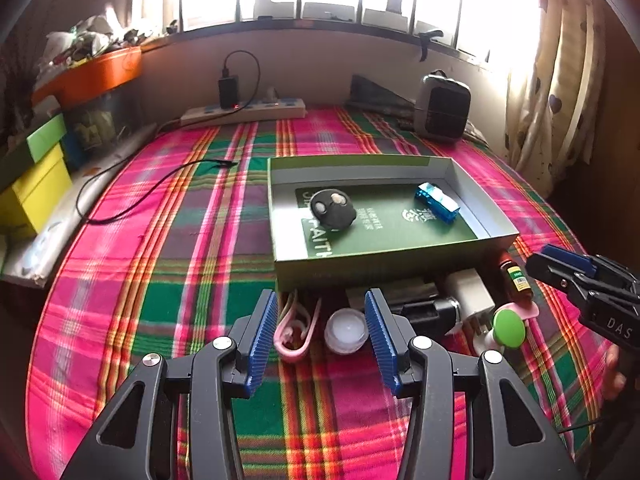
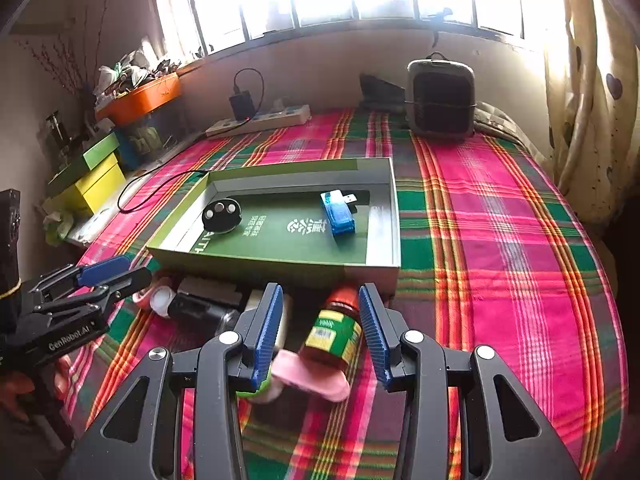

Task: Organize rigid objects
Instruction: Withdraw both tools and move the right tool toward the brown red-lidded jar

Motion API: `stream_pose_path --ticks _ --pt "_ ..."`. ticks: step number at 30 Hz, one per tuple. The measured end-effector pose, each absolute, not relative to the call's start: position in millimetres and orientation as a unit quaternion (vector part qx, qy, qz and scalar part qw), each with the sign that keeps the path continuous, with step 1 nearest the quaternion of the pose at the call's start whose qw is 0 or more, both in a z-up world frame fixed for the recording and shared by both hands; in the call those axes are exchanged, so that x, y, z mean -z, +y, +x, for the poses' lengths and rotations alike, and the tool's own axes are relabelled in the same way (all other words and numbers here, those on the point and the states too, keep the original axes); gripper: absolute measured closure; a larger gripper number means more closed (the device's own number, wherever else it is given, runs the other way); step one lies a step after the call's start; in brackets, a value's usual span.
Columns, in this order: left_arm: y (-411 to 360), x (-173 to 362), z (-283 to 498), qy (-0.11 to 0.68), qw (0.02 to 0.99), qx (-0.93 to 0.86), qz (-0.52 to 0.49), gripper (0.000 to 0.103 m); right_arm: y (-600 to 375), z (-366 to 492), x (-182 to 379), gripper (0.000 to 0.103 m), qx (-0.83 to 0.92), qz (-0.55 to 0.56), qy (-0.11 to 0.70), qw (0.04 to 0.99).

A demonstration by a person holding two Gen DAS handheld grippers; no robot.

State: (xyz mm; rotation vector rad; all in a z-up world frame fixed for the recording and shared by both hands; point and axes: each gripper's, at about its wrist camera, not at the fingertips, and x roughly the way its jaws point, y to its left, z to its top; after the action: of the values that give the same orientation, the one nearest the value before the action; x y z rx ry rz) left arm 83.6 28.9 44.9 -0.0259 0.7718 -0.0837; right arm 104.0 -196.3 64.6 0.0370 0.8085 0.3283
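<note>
Partly done, judging by the layout. Already inside the green box [image 1: 496,236]: a black key fob [image 1: 333,209] and a blue USB card reader [image 1: 438,202]. Left outside on the plaid bed cover, just beside the box's near wall: small white jar [image 1: 346,330], pink clip [image 1: 294,334], white charger [image 1: 470,294], black device [image 1: 430,310], green-capped piece [image 1: 509,326], brown labelled bottle [image 2: 340,334]. Left gripper [image 1: 325,334] spread, empty, over jar and clip. Right gripper [image 2: 320,330] spread around the bottle, pads apart from it.

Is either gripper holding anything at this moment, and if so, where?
Nothing is held. The left gripper and right gripper both stand open above the loose items.
</note>
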Motion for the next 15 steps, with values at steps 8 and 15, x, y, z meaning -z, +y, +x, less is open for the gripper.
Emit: stream_pose_path --ticks 8,15 --pt "39 -34 71 0.384 0.922 0.034 -0.031 0.058 -209 84 -61 0.062 -0.148 0.029 0.388 0.909" --pt "45 -24 64 0.393 0.918 0.034 -0.041 0.058 -219 75 -55 0.062 -0.135 0.032 0.394 0.909"
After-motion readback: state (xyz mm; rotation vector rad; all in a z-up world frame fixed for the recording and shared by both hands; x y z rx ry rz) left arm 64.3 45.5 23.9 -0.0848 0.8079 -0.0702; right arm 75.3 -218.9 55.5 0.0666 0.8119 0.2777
